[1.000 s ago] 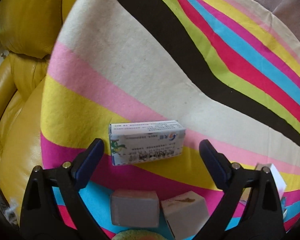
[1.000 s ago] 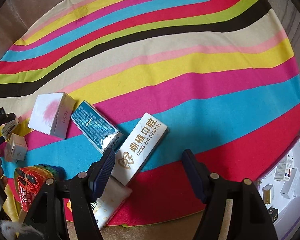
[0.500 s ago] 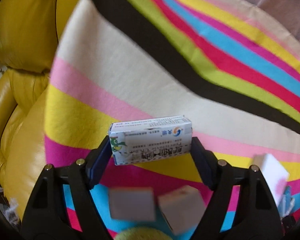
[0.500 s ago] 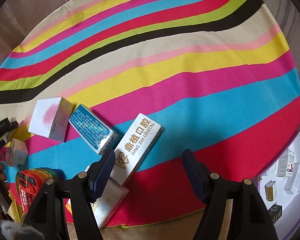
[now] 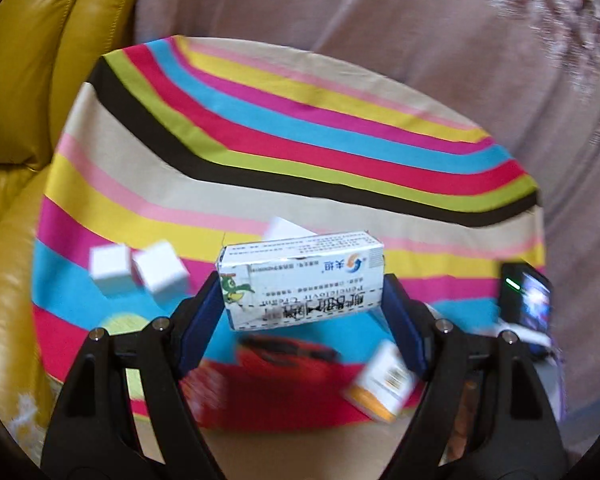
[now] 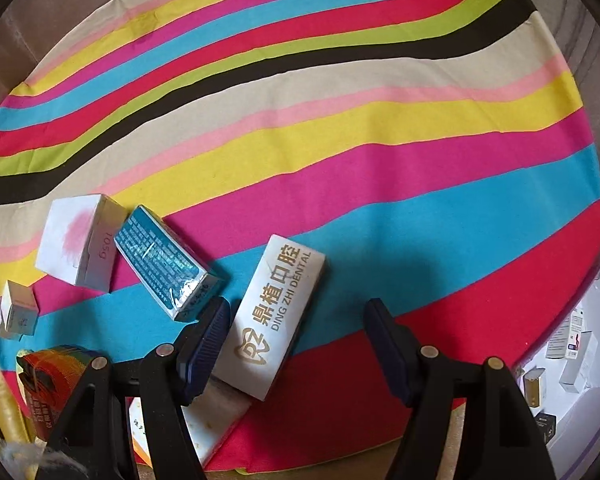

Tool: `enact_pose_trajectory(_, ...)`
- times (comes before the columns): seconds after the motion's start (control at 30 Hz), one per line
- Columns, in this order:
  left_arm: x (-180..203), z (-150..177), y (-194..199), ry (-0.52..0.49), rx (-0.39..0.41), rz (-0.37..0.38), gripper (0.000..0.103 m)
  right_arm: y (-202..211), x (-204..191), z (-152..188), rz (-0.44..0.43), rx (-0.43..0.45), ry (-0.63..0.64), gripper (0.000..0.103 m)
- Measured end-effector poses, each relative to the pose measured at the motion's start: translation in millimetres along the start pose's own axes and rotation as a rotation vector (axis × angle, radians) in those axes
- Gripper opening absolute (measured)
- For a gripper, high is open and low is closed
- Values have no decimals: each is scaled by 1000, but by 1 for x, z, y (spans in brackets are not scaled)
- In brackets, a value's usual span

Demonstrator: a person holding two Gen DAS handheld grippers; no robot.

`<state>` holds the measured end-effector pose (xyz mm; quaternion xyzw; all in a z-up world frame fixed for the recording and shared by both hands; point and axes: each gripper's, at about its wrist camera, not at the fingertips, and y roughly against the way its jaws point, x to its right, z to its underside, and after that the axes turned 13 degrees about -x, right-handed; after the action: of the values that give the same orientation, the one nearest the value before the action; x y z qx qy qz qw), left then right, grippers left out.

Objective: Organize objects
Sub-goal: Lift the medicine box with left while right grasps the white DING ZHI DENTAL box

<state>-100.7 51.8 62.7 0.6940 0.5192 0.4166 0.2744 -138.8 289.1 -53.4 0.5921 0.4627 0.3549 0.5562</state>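
Between the two blue pads of the left tongs [image 5: 302,300] sits a white medicine box [image 5: 300,278], gripped at its two short ends and held level above the striped cloth [image 5: 284,148]. The box carries a small green cartoon figure and blue print, and its long side faces the camera. Below and behind it, all blurred, lie two small white boxes [image 5: 140,270] side by side on the blue stripe to the left, a red pack [image 5: 284,354] just under the held box, and a white and orange box [image 5: 384,386] near the right finger. A dark phone [image 5: 526,300] with a lit screen stands at the right edge of the cloth. A yellow leather armchair [image 5: 24,92] is on the left.

The right tongs [image 6: 296,346] are wide open and hold nothing. They hang low over the cloth, and the white dental box [image 6: 278,316] lies between the fingers, closer to the left pad, not gripped. Just beside it to the left is a teal box [image 6: 166,264], then a white box with a pink spot [image 6: 80,238], and further left a small white cube box [image 6: 16,310]. A multicoloured pack [image 6: 54,376] lies at the lower left. At the far right a white tray [image 6: 592,396] with several small boxes is seen beside the table.
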Motion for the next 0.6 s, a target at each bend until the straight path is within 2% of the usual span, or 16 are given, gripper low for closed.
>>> enact_pose_trajectory(0.07, 11, 1, -9, -23, -7, 37, 80, 0, -2, 3, 15, 6, 10, 63)
enact_pose_trajectory(0.23, 18, 3, -14, -36, -14, 56, 80, 5, -4, 14, 2, 24, 28, 40)
enact_pose_trajectory(0.4, 18, 12, -16, -39, -26, 42, 80, 7, 4, 16, -24, 39, 30, 33)
enact_pose_trajectory(0.6, 25, 16, -16, -70, -23, 42, 80, 21, 10, 33, -12, 80, 54, 33)
